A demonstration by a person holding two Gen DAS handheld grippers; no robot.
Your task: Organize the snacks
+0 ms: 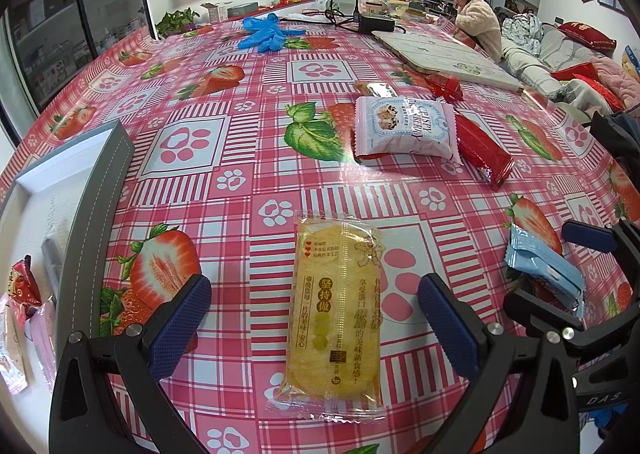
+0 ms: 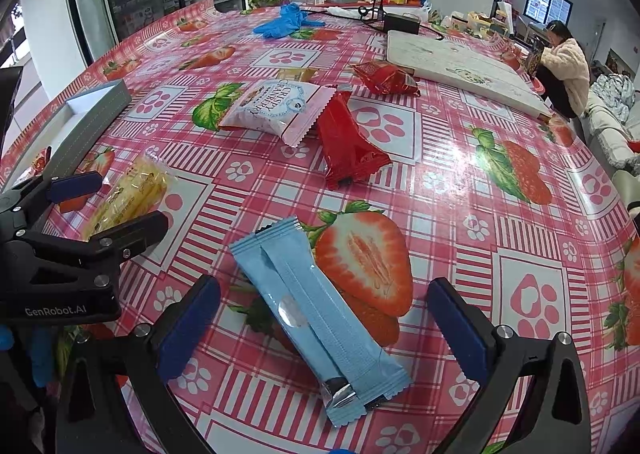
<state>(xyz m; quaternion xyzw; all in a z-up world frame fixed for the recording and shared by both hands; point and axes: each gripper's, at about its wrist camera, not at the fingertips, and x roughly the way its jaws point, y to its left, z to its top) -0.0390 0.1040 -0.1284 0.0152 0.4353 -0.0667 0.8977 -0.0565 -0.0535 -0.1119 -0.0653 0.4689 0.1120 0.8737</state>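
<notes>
My left gripper (image 1: 316, 318) is open, its jaws on either side of a yellow cracker pack (image 1: 336, 314) lying on the tablecloth. My right gripper (image 2: 324, 322) is open around a light blue snack bar (image 2: 316, 314), which also shows in the left wrist view (image 1: 544, 266). A pink-white Crispy Cranberry pack (image 1: 404, 126) (image 2: 276, 106), a red bar (image 1: 484, 150) (image 2: 348, 142) and a red pouch (image 2: 384, 78) lie further back. A grey box (image 1: 92, 190) at left holds several snacks (image 1: 24, 286).
Blue gloves (image 1: 264, 32), a white board (image 1: 444, 54), a black power adapter with cables (image 1: 374, 24) and clutter lie at the table's far end. A person (image 1: 480, 20) sits at the far right. The grey box also shows in the right wrist view (image 2: 96, 102).
</notes>
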